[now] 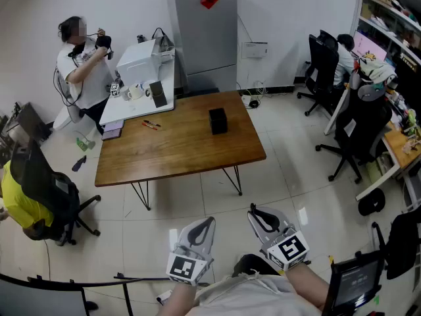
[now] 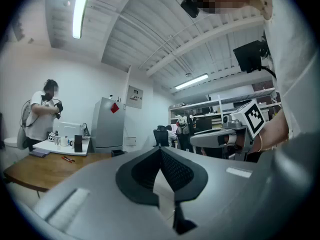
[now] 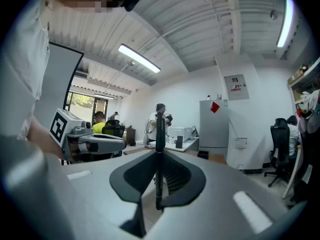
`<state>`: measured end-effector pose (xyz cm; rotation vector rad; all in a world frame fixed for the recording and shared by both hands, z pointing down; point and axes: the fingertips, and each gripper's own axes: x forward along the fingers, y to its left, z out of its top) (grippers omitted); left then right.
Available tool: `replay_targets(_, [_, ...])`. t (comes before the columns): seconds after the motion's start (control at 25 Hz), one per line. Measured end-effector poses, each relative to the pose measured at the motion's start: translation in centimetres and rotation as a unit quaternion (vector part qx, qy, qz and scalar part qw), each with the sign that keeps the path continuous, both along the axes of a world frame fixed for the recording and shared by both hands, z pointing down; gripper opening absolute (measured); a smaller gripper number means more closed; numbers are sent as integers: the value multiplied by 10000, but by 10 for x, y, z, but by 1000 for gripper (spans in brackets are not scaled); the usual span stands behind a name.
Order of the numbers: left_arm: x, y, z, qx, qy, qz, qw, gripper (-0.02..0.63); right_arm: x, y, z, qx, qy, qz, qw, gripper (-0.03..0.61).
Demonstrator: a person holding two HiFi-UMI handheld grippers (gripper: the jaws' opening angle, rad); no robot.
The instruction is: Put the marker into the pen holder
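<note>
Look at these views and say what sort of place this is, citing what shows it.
Most likely a shared office or lab workroom: swivel office chairs stand by a lit monitor, stocked shelves line the wall, and a wooden table stands on the open tiled floor.

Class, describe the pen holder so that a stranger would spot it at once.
Find the wooden table in the middle of the room. Toward its far right side stands the pen holder. It is a small black box, upright, unlike the thin red pens lying flat further left.
</note>
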<state>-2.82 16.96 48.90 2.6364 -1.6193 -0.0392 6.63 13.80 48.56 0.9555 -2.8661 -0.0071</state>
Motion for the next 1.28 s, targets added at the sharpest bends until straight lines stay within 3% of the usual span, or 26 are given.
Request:
replay_targets(0.36, [-26, -88, -1, 10, -70, -308, 9995, 15, -20, -98, 11, 10, -132, -54, 9999, 34])
replay_targets(0.96, [-58, -339, -15, 136, -135, -659, 9976, 15, -52, -354, -2, -62, -241, -463, 9986, 34])
replay_targets(1.28, [-77, -398, -17, 25, -101, -666, 9977, 15, -75, -413, 8, -294, -268, -448, 9982, 34])
